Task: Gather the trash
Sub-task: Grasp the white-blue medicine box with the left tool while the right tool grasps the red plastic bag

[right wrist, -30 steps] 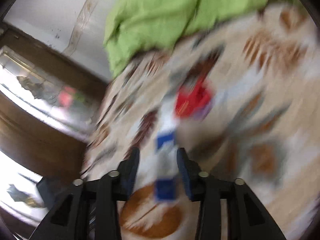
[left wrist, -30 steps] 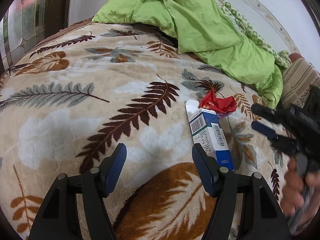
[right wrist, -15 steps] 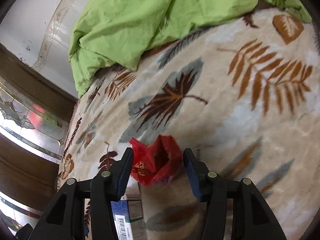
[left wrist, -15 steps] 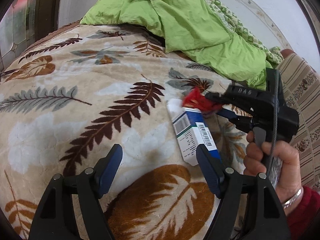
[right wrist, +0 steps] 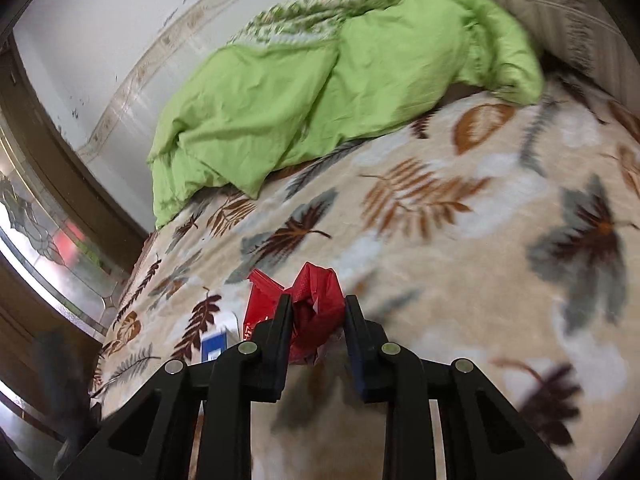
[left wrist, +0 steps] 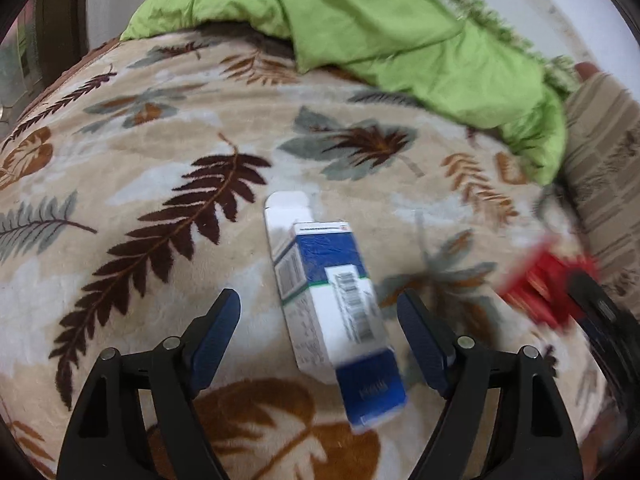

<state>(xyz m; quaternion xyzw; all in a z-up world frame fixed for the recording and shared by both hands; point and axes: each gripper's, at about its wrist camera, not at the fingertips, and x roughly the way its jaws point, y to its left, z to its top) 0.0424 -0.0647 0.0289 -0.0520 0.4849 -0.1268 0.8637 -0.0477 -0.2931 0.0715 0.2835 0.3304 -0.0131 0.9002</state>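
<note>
The right gripper (right wrist: 315,312) is closing on the red wrapper (right wrist: 316,304); thin foil could slip free. The left gripper (left wrist: 320,320), jaws opening, straddles the box (left wrist: 332,300) mid-blanket (left wrist: 160,152), which could skid.

Box (left wrist: 336,300) print too blurred to read; wrapper (right wrist: 312,312) base hid by right gripper (right wrist: 315,320), R edge smeared.

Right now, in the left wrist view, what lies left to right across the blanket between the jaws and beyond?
Dark brown fern leaf print → blue-and-white carton → red wrapper, held by the right gripper.
</note>
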